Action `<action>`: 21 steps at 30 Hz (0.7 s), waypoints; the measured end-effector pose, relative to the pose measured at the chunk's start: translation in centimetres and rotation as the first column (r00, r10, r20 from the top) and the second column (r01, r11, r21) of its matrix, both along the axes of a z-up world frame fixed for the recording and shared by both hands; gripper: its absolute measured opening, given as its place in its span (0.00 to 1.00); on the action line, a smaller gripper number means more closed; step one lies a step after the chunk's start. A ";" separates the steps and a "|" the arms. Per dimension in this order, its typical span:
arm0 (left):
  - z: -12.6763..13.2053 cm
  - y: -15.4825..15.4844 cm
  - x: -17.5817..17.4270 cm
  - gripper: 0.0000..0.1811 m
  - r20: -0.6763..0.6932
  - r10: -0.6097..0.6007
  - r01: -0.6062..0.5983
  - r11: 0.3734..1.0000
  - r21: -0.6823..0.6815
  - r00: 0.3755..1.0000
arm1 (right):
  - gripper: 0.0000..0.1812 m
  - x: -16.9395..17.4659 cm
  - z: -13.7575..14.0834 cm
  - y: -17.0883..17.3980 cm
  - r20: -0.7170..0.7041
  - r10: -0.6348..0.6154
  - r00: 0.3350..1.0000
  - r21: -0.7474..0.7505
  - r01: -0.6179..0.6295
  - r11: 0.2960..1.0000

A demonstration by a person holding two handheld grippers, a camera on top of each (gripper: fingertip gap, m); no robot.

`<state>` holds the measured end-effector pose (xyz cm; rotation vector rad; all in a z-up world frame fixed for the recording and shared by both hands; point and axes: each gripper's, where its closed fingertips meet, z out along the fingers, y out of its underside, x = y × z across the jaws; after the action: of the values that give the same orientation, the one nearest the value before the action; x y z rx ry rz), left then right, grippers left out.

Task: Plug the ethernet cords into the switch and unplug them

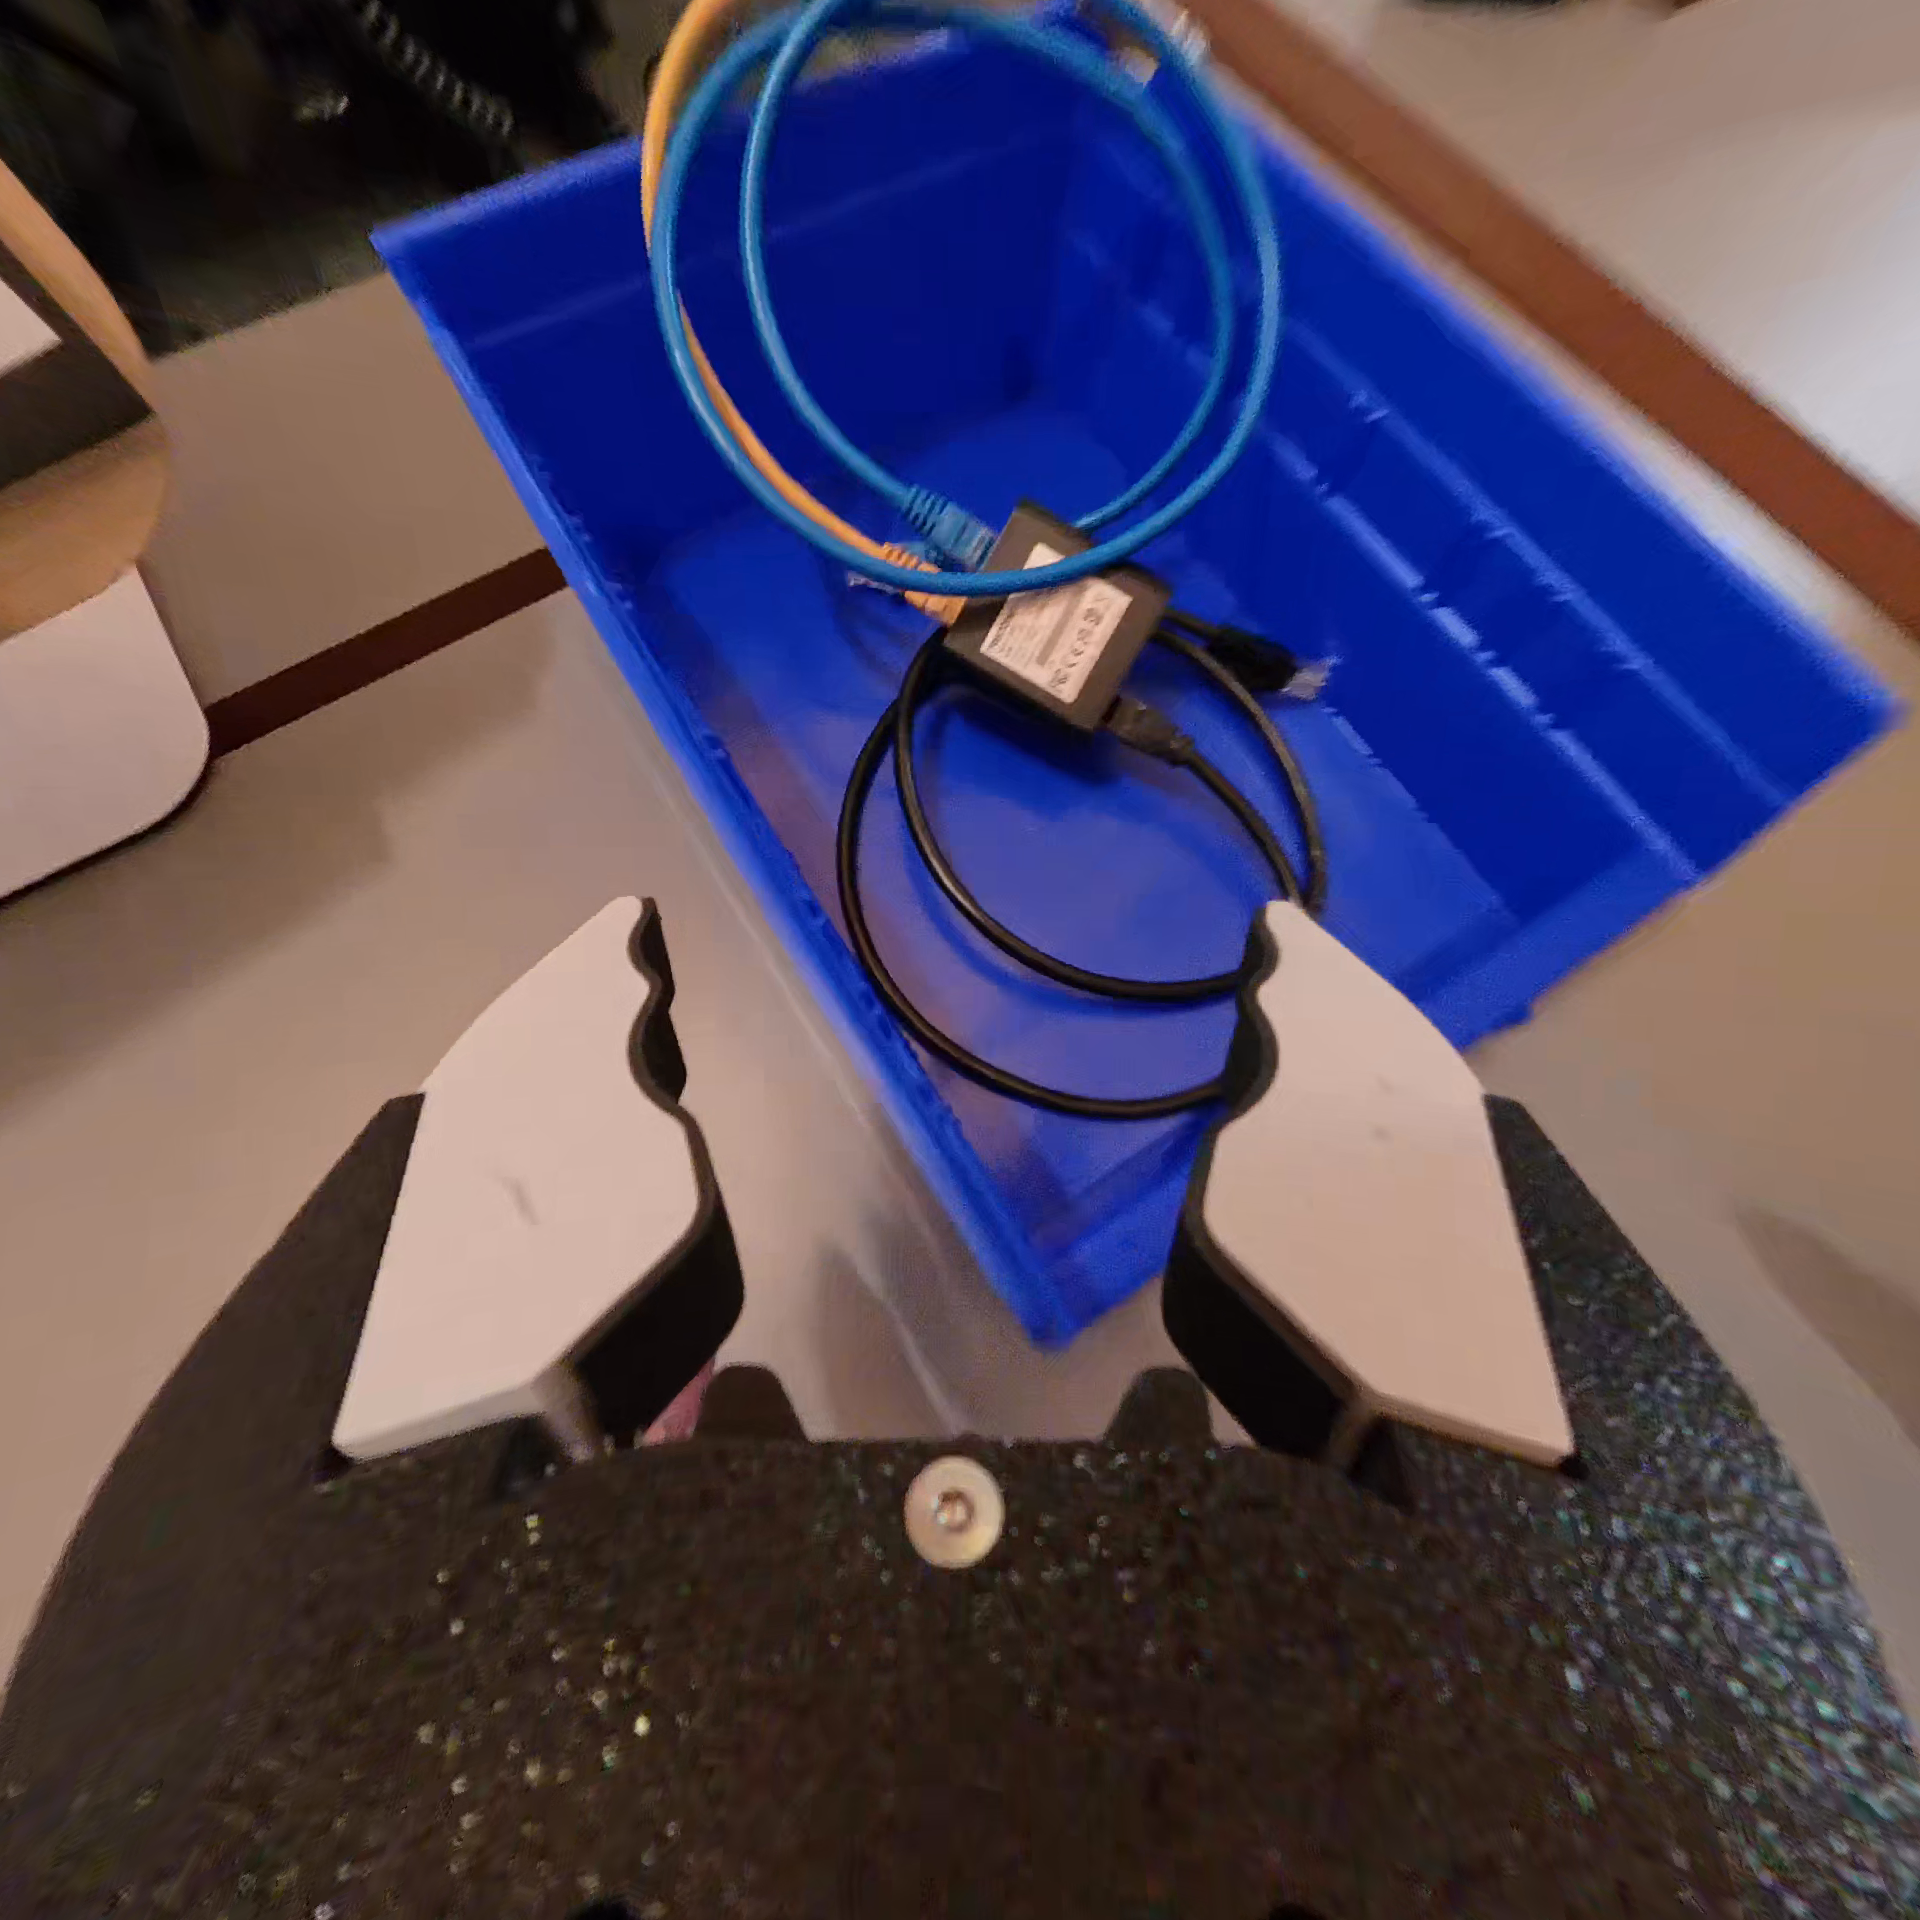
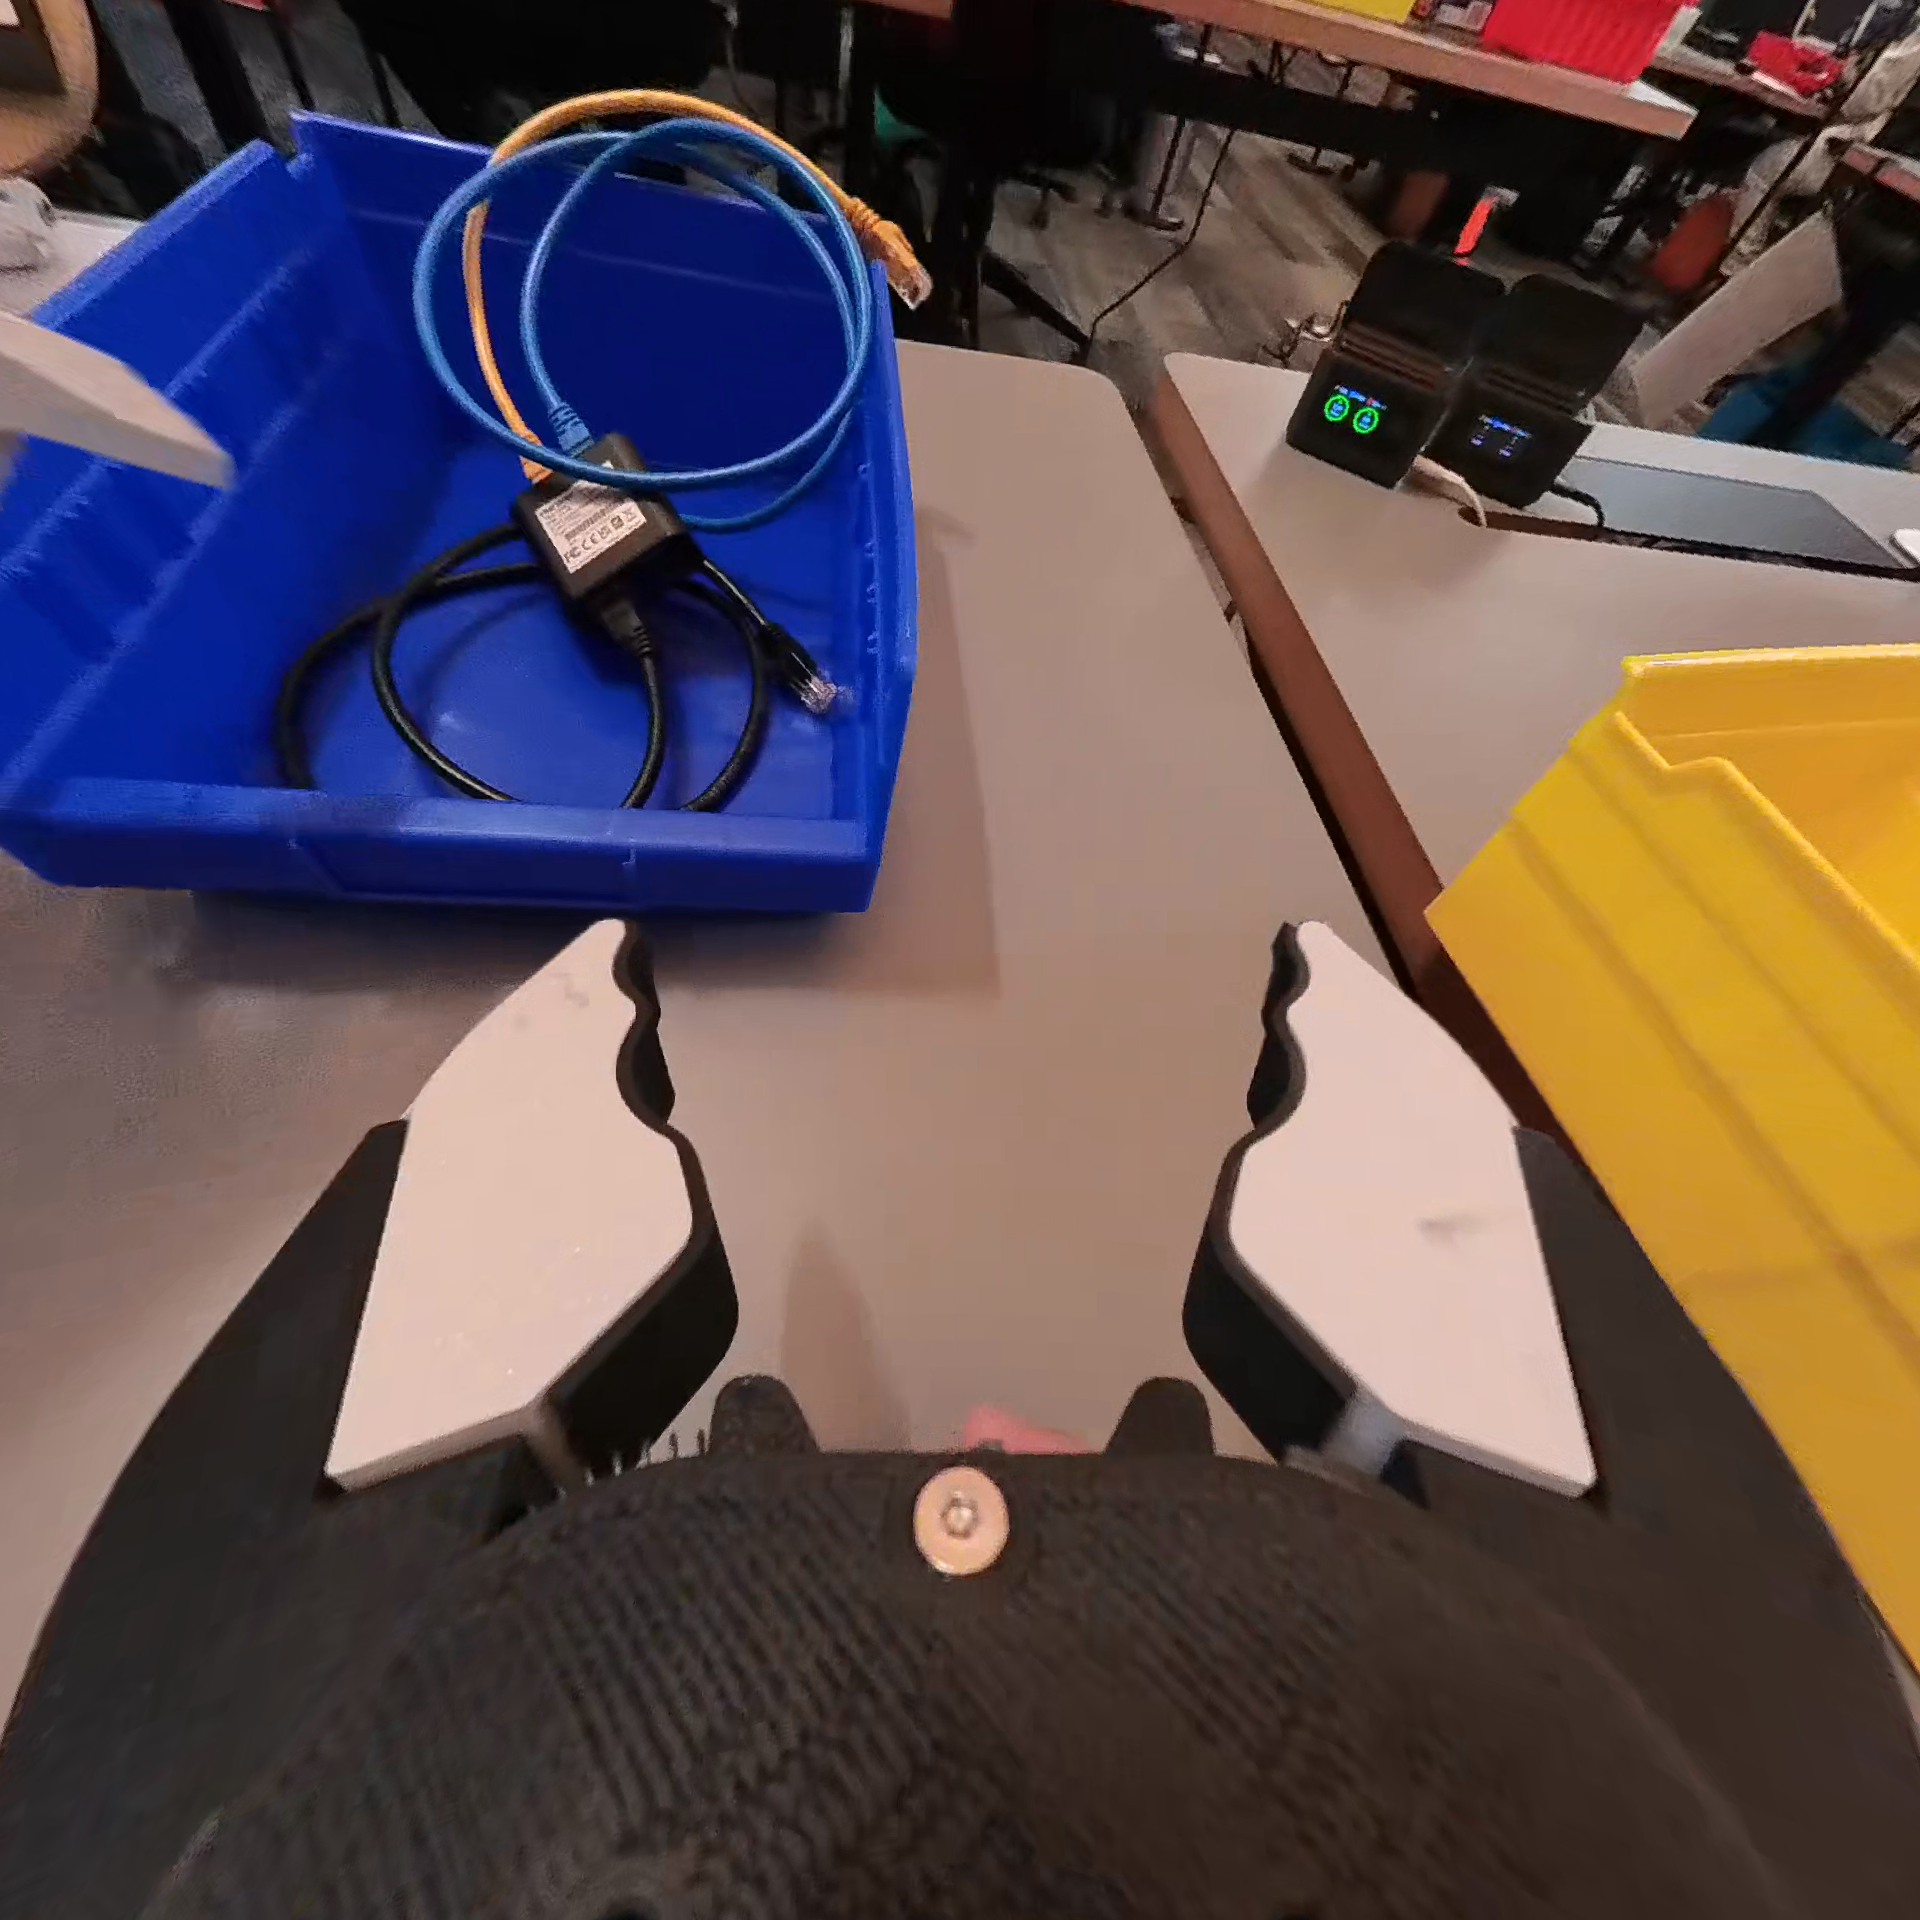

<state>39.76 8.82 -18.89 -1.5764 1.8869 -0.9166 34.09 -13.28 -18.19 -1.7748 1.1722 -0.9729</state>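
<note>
The left gripper (image 1: 951,914) is held with its jaws spread wide and empty, above the near corner of the blue bin (image 1: 488,275). A white finger (image 2: 114,410) of it is also seen at the left edge of the right wrist view, above the bin's left wall.

The blue bin stands on the grey table (image 2: 1039,727), left of centre in the right wrist view. Inside it, the black switch (image 2: 601,525) lies label side up near the middle of the floor. A black cord (image 2: 416,727) is coiled on the floor in front of the switch; one end is plugged into it, and the free plug (image 2: 805,681) lies beside the right wall. A blue cord (image 2: 644,312) and an orange cord (image 2: 488,343) are plugged into the far side of the switch, and their loops rise against the back wall. The free orange plug (image 2: 899,260) hangs over the rim at the bin's far right corner.

The right gripper (image 2: 961,935) is held over bare table, jaws fully apart, with nothing between them. To its right, a yellow bin (image 2: 1662,987) is seen at the frame edge. On the next table, two small black devices (image 2: 1444,379) with lit screens are seen.
</note>
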 end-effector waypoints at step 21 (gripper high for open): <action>-4.4 12.3 -3.5 0.04 -0.070 0.026 -0.023 0.999 0.044 0.997 | 0.58 -0.4 1.0 2.4 0.009 0.080 0.997 0.102 -0.081 0.991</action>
<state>36.27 21.16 -23.30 -1.6223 1.9187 -0.8144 33.66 -10.85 -17.14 -1.7233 1.1190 -0.8543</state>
